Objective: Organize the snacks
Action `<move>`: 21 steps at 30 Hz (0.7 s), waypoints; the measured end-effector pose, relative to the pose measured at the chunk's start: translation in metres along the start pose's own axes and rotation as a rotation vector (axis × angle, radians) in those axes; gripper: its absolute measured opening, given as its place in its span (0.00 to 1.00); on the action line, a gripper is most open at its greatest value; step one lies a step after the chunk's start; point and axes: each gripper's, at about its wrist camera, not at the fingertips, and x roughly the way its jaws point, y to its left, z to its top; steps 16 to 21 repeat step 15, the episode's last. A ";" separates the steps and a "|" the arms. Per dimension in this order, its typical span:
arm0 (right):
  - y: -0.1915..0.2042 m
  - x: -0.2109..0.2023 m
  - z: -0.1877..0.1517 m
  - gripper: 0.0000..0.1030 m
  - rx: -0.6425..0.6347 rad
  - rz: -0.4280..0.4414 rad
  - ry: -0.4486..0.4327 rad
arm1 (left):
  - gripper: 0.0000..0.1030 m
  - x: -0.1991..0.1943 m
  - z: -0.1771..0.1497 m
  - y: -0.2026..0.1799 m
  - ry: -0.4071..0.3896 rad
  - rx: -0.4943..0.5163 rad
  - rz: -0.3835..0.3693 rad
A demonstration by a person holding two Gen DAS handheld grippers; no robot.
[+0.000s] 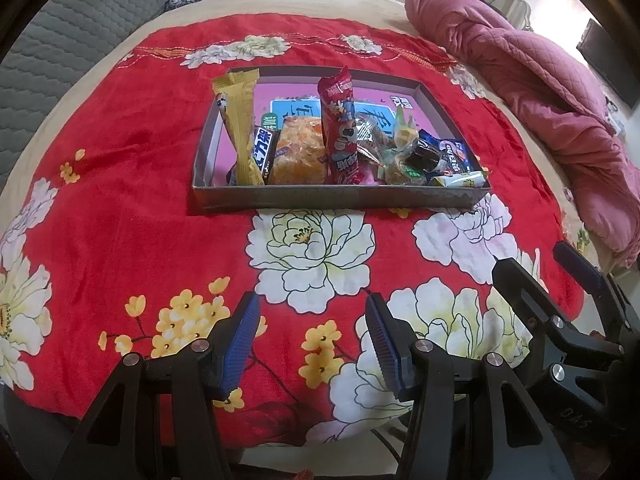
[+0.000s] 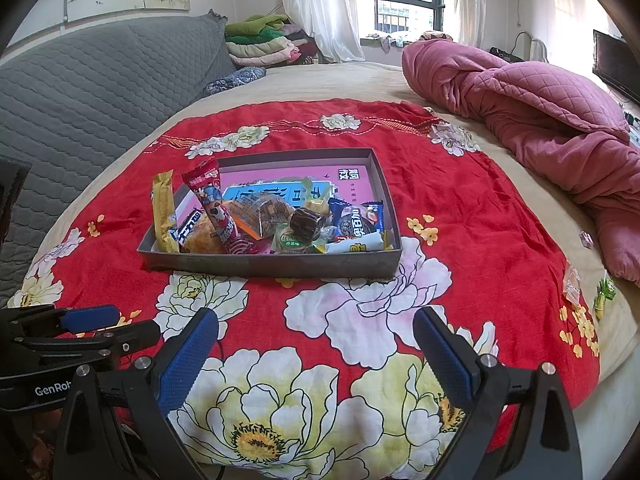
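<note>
Left wrist view, nearest the lens: the left gripper (image 1: pixel 310 344) hangs over the red floral blanket (image 1: pixel 120 208) with its blue-padded fingers (image 1: pixel 240 340) partly apart and nothing between them. At the near right edge the right gripper (image 1: pixel 536 264) shows as black arms with a blue pad, also over the blanket. In the right wrist view its fingers (image 2: pixel 444 352) stand wide apart and empty.

Further out, in the middle of the blanket, sits a shallow grey box (image 1: pixel 340 196) with a pink printed bottom. The snacks lie crowded along its near wall. At the left, a long yellow packet (image 1: pixel 238 128) leans on the left wall with its top above the rim. Right of it are a dark bar wrapper (image 1: pixel 264 152) and an orange bag (image 1: pixel 298 152), then a tall red packet (image 1: pixel 340 128) standing up above the rim. Right of that come small clear-wrapped sweets (image 1: pixel 404 156), a dark round cake (image 1: pixel 426 156) and a blue biscuit pack (image 1: pixel 454 156) near the right wall.

Two small wrapped sweets (image 2: pixel 572 282) lie apart at the blanket's right edge.

Far right, a pink quilt (image 1: pixel 540 92) is bunched up; far left, a grey quilted cover (image 1: pixel 60 60).
</note>
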 end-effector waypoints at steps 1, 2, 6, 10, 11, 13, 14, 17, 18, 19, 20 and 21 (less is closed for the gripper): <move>0.000 0.000 0.000 0.96 0.000 0.000 0.000 | 0.55 0.000 0.000 0.000 0.001 0.000 -0.001; 0.000 0.000 0.000 0.96 0.000 0.000 0.000 | 0.55 0.001 0.000 0.001 0.004 -0.002 -0.002; 0.000 0.000 0.000 0.96 0.001 -0.001 0.000 | 0.55 0.004 -0.001 0.003 0.010 -0.009 0.003; 0.000 0.004 0.000 0.96 0.002 -0.004 0.008 | 0.55 0.010 -0.001 0.006 0.012 -0.017 -0.010; 0.000 0.005 0.000 0.96 0.001 -0.004 0.011 | 0.55 0.011 0.000 0.008 0.008 -0.016 -0.018; 0.000 0.008 0.001 0.96 -0.001 -0.003 0.019 | 0.55 0.013 0.006 0.015 -0.014 -0.028 -0.042; -0.001 0.011 0.001 0.96 0.003 -0.002 0.023 | 0.55 0.014 0.010 0.021 -0.020 -0.042 -0.051; -0.002 0.013 0.002 0.96 0.008 -0.001 0.025 | 0.55 0.015 0.015 0.028 -0.025 -0.058 -0.050; -0.002 0.013 0.002 0.96 0.008 -0.001 0.025 | 0.55 0.015 0.015 0.028 -0.025 -0.058 -0.050; -0.002 0.013 0.002 0.96 0.008 -0.001 0.025 | 0.55 0.015 0.015 0.028 -0.025 -0.058 -0.050; -0.002 0.013 0.002 0.96 0.008 -0.001 0.025 | 0.55 0.015 0.015 0.028 -0.025 -0.058 -0.050; -0.002 0.013 0.002 0.96 0.008 -0.001 0.025 | 0.55 0.015 0.015 0.028 -0.025 -0.058 -0.050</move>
